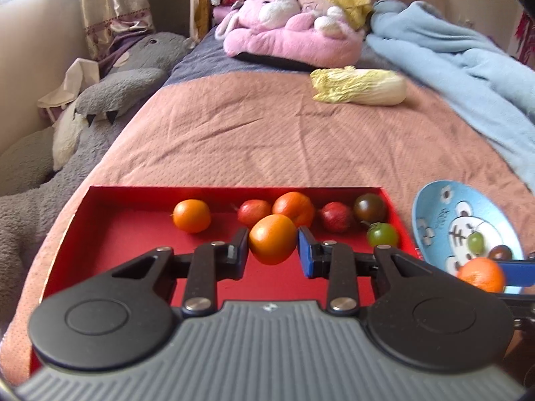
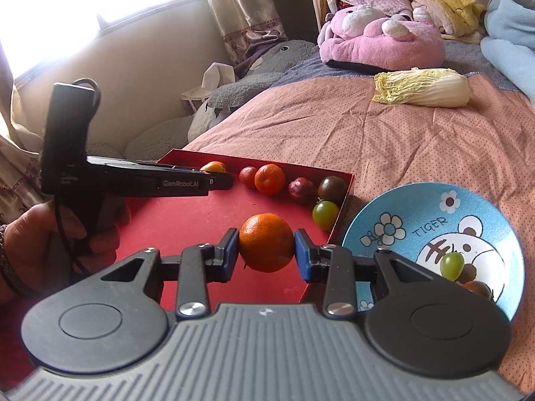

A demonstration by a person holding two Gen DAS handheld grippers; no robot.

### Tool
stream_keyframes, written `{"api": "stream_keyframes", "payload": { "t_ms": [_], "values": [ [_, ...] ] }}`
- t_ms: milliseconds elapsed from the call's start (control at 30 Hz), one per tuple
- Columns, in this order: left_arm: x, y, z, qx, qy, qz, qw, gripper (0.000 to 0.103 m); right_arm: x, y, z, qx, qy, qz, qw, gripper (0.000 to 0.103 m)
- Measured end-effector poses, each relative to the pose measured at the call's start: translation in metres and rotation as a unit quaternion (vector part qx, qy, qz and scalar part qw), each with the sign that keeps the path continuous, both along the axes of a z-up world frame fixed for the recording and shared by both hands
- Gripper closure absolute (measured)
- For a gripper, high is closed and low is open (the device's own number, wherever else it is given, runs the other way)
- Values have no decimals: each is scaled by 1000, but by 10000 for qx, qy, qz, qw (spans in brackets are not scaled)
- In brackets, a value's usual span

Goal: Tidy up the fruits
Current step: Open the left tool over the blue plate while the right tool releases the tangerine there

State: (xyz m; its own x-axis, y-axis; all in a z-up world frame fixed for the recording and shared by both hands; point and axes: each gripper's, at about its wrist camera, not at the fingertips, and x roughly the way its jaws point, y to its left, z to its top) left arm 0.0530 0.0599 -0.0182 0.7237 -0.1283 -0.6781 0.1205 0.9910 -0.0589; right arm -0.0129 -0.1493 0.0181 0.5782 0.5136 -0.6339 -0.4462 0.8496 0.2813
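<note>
My left gripper (image 1: pixel 272 237) is shut on an orange mandarin (image 1: pixel 272 239), held just above the red tray (image 1: pixel 133 234). Along the tray's far wall lie another mandarin (image 1: pixel 191 215), two red fruits, a third mandarin (image 1: pixel 294 209), a dark tomato (image 1: pixel 370 207) and a green one (image 1: pixel 383 234). My right gripper (image 2: pixel 266 237) is shut on a second mandarin (image 2: pixel 265 242) beside the tray's right edge (image 2: pixel 347 180), close to the blue bear plate (image 2: pixel 418 207). On the plate sit a green tomato (image 2: pixel 451 264) and a dark one (image 2: pixel 481 289). A hand (image 2: pixel 50 234) carries the left gripper (image 2: pixel 227 180).
Tray and plate rest on a bed with a pink cover (image 1: pixel 267 140). A napa cabbage (image 1: pixel 359 85) lies further back, with a pink plush (image 1: pixel 291 33) behind it. A light blue blanket (image 1: pixel 468 77) covers the right side, and a grey plush (image 1: pixel 100 100) lies off the left edge.
</note>
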Motion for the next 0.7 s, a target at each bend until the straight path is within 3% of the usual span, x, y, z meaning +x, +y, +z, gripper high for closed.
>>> {"api": "stream_keyframes", "payload": {
  "t_ms": [300,700],
  "values": [
    [-4,-27,5,58,-93,-319,9994,69,0,-39,-14,-63,53,-292,9995,62],
    [-3,-121,-3,-147,27,-1223,9924,69,-6,-113,-26,-410,167,-997,9940,62]
  ]
}}
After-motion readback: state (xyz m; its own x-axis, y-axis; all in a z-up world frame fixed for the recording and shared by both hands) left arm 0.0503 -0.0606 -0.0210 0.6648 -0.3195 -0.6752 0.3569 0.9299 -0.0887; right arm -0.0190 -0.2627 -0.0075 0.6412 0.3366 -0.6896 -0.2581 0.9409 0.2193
